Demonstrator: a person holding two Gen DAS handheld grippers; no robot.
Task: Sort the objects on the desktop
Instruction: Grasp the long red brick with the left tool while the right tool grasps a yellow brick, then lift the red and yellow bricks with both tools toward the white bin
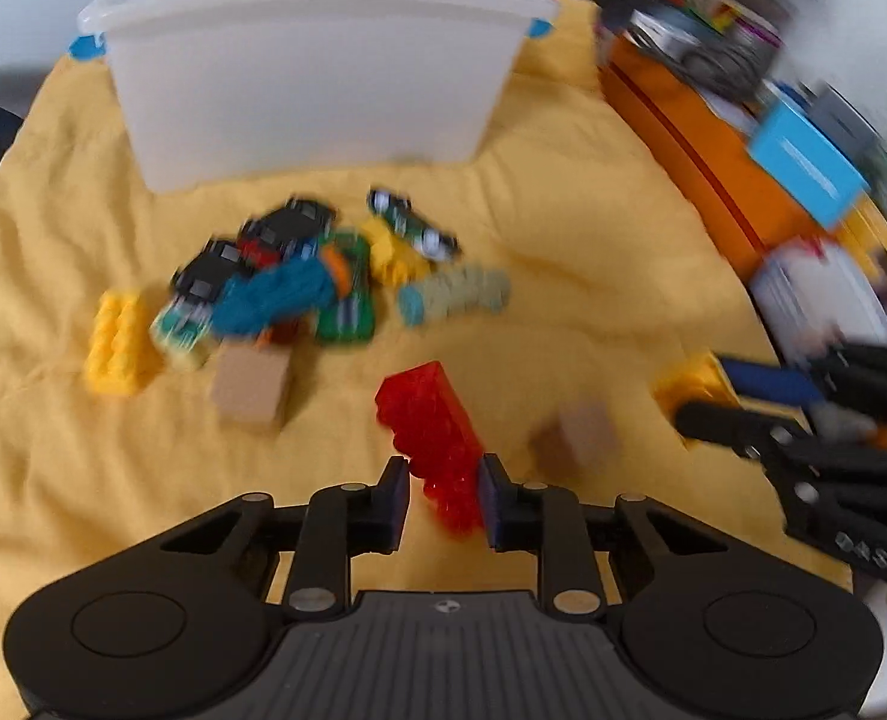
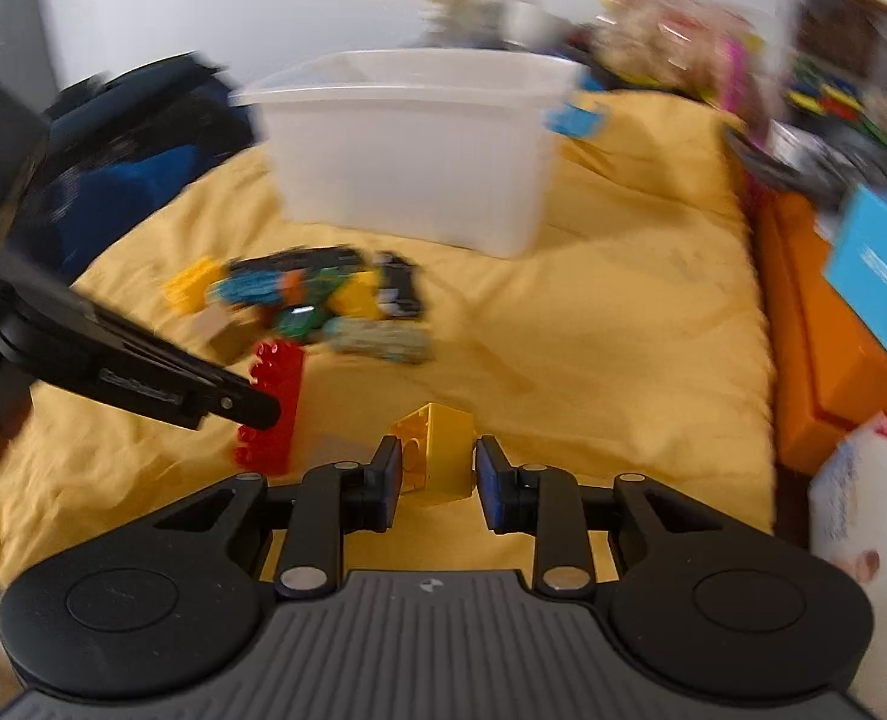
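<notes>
L gripper (image 1: 445,495) is clamped on red brick (image 1: 437,438), R gripper (image 2: 434,471) on yellow brick (image 2: 434,450); both held for bin (image 1: 317,66) at 12 o'clock.

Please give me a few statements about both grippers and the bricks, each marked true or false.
1. The left gripper is shut on the red brick. True.
2. The right gripper holds a blue brick. False: it holds a yellow brick.
3. The white bin stands behind the toy pile. True.
4. The cloth is green. False: it is yellow.
</notes>
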